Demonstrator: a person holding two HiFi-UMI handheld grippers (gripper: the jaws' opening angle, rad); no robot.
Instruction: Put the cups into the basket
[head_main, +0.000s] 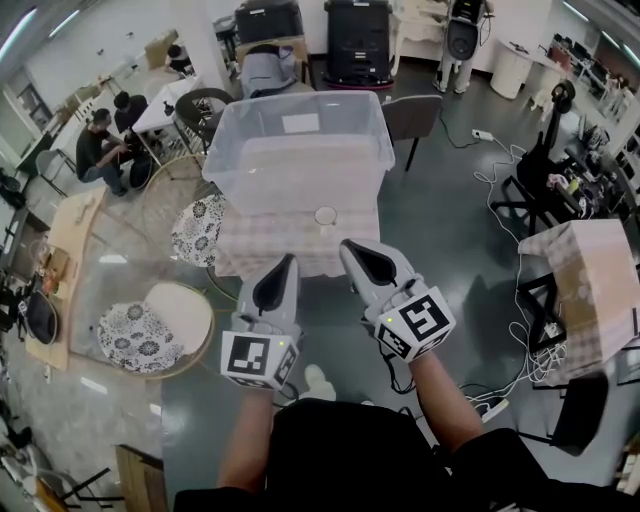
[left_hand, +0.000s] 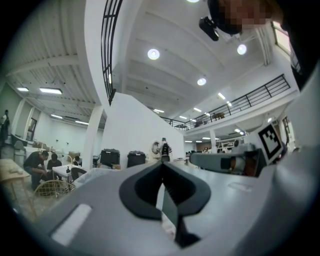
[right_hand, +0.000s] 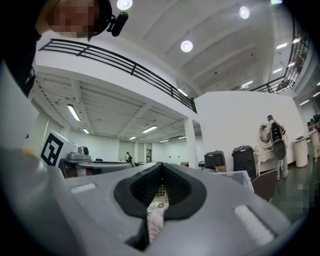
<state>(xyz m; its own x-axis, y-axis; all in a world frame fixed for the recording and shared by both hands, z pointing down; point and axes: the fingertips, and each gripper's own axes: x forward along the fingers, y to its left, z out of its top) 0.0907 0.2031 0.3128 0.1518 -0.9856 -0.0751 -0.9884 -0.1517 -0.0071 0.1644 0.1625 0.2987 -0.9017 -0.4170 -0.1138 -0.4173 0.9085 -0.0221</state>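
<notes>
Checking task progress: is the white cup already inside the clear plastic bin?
No, the white cup stands on the checkered tablecloth just in front of the clear plastic bin.

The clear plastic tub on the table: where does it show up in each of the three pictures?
Head view: the clear tub sits top centre.
Left gripper view: low, just left of the jaws.
Right gripper view: low, just right of the jaws.
Shared landmark: the two black cases standing behind it.
</notes>
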